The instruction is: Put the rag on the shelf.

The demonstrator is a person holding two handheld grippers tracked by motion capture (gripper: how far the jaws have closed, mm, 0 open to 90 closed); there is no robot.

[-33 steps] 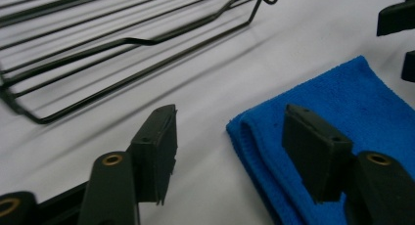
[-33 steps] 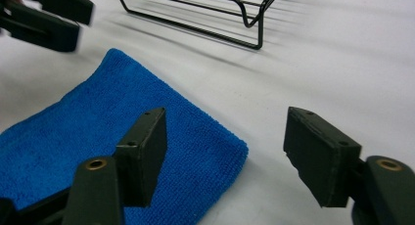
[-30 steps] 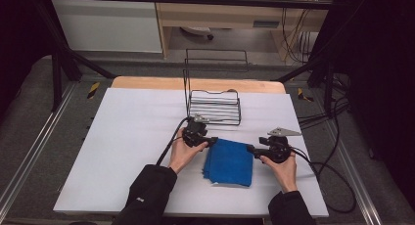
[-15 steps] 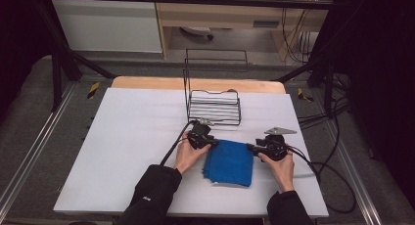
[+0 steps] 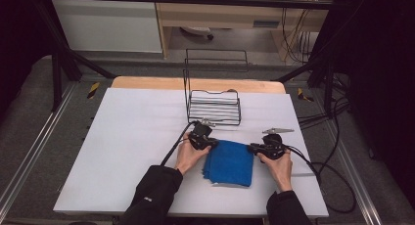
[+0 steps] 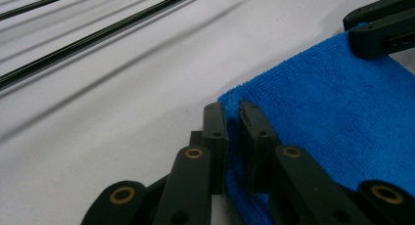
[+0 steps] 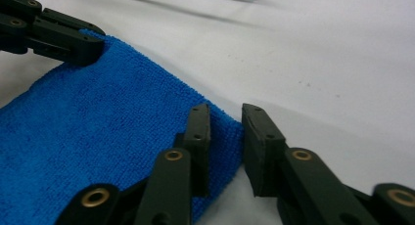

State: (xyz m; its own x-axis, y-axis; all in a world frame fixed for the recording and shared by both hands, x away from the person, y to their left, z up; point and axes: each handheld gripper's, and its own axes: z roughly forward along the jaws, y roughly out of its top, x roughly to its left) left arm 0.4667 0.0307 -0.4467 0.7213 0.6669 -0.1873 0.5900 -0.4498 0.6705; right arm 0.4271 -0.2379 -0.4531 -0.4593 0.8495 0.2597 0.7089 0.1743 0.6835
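A folded blue microfibre cloth [image 5: 229, 162] lies flat on the white tabletop [image 5: 132, 137], between the two grippers and on the near side of a black wire rack [image 5: 214, 106].

The left gripper [image 5: 209, 142] sits at the cloth's far left corner. In the left gripper view [image 6: 233, 137] its jaws have just been closing and now stand nearly together, with the corner's folded edge pinched between the pads, so it is clenched on the cloth [image 6: 337, 117]. Beyond its fingertips, at the far corner of the cloth, the other gripper's black jaws [image 6: 379, 27] rest on the fabric.

The right gripper [image 5: 255, 147] sits at the cloth's far right corner. In the right gripper view [image 7: 226, 137] its jaws have also just been closing. One finger [image 7: 198, 137] lies on top of the cloth [image 7: 107, 127], the other [image 7: 262, 142] just off its edge, over bare table. A narrow gap remains, with the corner's edge inside it; whether both pads already press on the fabric cannot be told. Past these fingertips, the left gripper's jaws [image 7: 58, 34] lie on the opposite corner.

Both hands [image 5: 188, 154] rest low on the table.
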